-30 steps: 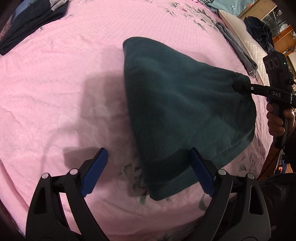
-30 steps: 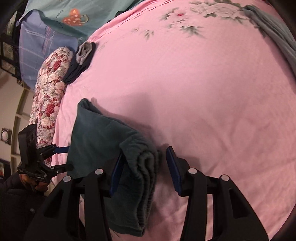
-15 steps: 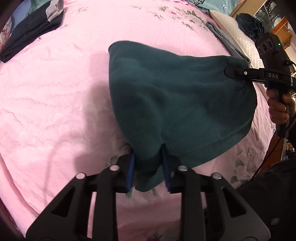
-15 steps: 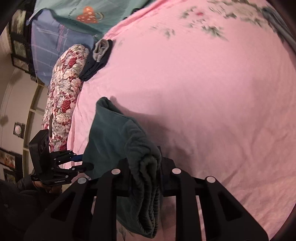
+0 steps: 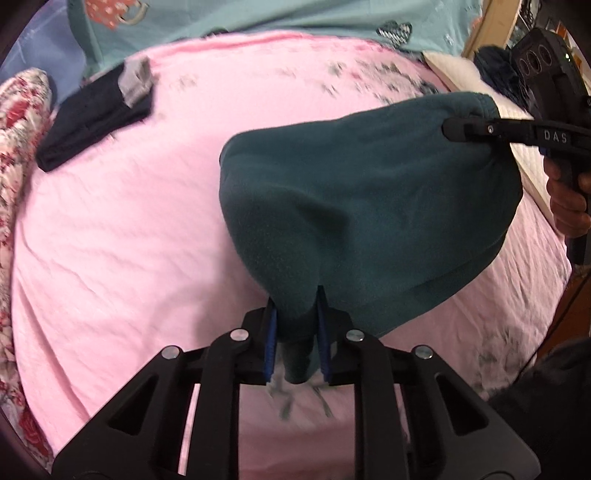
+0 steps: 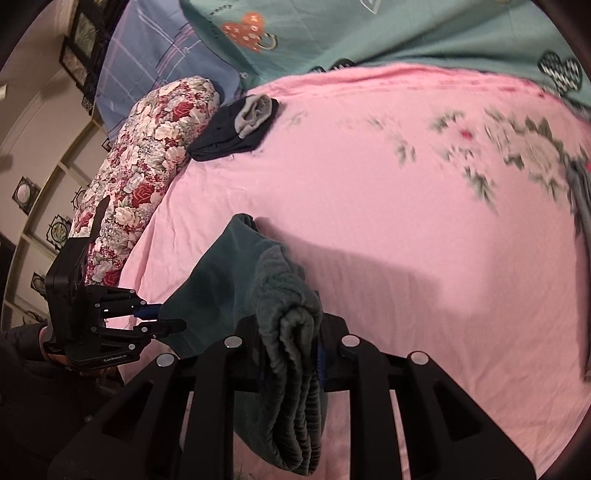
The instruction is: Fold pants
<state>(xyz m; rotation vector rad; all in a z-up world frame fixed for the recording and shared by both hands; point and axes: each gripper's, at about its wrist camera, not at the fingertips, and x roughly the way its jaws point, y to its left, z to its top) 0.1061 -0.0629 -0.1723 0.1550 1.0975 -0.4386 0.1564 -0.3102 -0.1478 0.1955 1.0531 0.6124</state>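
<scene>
The dark teal fleece pants point(image 5: 369, 206) are folded into a thick bundle and held up above the pink bed sheet point(image 5: 129, 229). My left gripper point(image 5: 295, 325) is shut on one corner of the bundle. My right gripper point(image 6: 288, 343) is shut on the ribbed waistband end point(image 6: 291, 369), which hangs down between its jaws. The right gripper also shows in the left wrist view point(image 5: 465, 127), pinching the far corner. The left gripper shows in the right wrist view point(image 6: 162, 317) at the bundle's other corner.
A folded dark garment with a grey patch point(image 5: 99, 110) lies at the far left of the bed. A red floral bolster point(image 6: 147, 155) runs along the left side. A teal blanket point(image 6: 369, 29) lies at the head, and grey clothes point(image 6: 580, 192) lie at the right edge.
Both grippers went from open around the pants' corners to shut on them. They then lifted the bundle off the sheet, and the views tilted up toward the head of the bed.
</scene>
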